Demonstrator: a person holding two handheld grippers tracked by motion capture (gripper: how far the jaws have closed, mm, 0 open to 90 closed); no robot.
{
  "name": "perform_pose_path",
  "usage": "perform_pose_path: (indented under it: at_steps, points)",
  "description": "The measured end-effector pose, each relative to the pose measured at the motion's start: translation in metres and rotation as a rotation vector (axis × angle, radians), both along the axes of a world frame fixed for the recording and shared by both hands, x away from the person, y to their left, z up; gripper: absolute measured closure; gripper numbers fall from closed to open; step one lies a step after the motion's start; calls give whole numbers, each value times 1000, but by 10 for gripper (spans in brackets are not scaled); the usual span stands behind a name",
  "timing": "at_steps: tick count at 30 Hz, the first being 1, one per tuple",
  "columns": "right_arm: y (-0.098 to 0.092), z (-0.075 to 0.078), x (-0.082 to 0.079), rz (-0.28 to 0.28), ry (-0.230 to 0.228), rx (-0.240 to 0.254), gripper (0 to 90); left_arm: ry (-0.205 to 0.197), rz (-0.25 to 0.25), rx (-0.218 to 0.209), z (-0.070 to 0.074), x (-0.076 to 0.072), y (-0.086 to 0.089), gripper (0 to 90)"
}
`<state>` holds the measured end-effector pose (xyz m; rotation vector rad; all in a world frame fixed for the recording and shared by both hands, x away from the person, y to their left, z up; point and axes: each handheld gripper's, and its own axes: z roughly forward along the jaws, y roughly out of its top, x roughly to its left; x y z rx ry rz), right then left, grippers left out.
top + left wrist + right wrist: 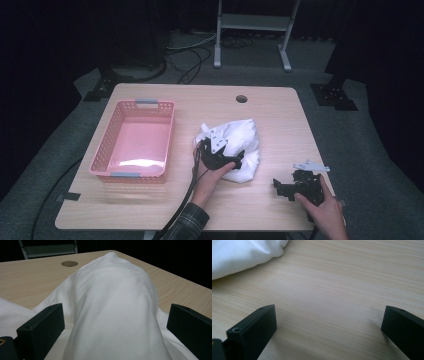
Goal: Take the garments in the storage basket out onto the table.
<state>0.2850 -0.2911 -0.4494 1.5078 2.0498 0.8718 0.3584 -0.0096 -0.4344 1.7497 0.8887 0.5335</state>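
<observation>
A crumpled white cloth (241,134) lies in a heap near the middle of the wooden table (280,115). My left gripper (234,159) rests at the cloth's near edge, held by a hand in a plaid sleeve. In the left gripper view a raised fold of the cloth (112,302) stands between the wide-apart jaws of that gripper (115,325), and neither pad presses on it. My right gripper (280,189) sits low at the table's front right, open. In the right gripper view it (328,327) has bare wood between its jaws, with the cloth's edge (242,255) at upper left.
An empty pink plastic basket (107,145) stands on the left part of the table. A round cable hole (241,98) is near the far edge. Beyond the table are a white metal stand (252,25), cables on the floor and dark stand feet.
</observation>
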Motion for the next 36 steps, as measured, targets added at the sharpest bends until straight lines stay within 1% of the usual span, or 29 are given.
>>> perform_pose_path:
  at_steps: [4,5,10,13,16,18,21,23,28,32,36]
  points:
    - [0,0,0,0,0,0,0,1,-13,-7,2,-1,0,5]
    - [0,0,0,0,-1,0,0,1,-14,-15,3,-2,1,5]
    - [0,0,0,0,-1,0,0,-20,-13,-31,11,-3,4,5]
    - [0,0,0,0,0,0,0,-34,-17,-48,18,-5,6,5]
    - [0,0,0,-1,0,0,0,-46,-21,-58,28,-8,10,5]
    - [0,0,0,0,0,0,0,-67,-21,-79,36,-11,14,5]
    - [0,0,0,1,-1,-1,0,-90,-33,-104,49,-16,19,5]
    - [0,0,0,-1,0,1,0,-110,-43,-113,58,-21,23,5]
    - [0,0,0,0,0,0,0,-146,-71,-142,73,-36,35,5]
    - [0,0,0,1,-1,-1,0,-160,-100,-155,77,-49,45,5]
    - [0,0,0,1,0,-1,0,-181,-133,-174,74,-62,55,5]
